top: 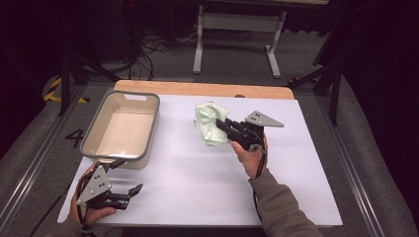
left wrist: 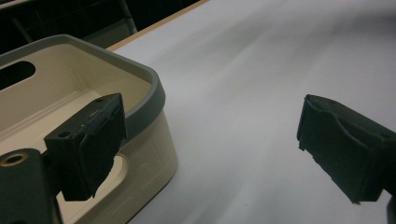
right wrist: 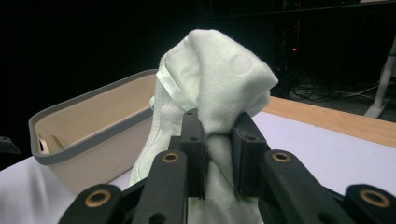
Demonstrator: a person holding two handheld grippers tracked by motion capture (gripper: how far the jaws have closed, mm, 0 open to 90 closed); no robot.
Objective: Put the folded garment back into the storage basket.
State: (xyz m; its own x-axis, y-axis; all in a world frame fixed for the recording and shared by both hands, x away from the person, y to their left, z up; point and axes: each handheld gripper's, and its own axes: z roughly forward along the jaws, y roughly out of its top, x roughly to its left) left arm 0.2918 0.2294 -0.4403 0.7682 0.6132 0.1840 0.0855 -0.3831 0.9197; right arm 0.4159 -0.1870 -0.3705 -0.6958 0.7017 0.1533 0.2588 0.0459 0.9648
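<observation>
The right claw (right wrist: 218, 140) is clenched on a pale green cloth (right wrist: 215, 79), holding it up near the middle of the white surface (top: 207, 182). A beige tub (top: 122, 127) sits left. The left claw (left wrist: 210, 144) gapes, released, beside the tub's near corner.

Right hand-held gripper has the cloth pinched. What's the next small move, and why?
Probably carry it left toward the tub. The right hand-held gripper is shut on the cloth, bunched and lifted, while the tub sits empty to its left and the left hand-held gripper waits open near the tub's near corner.
</observation>
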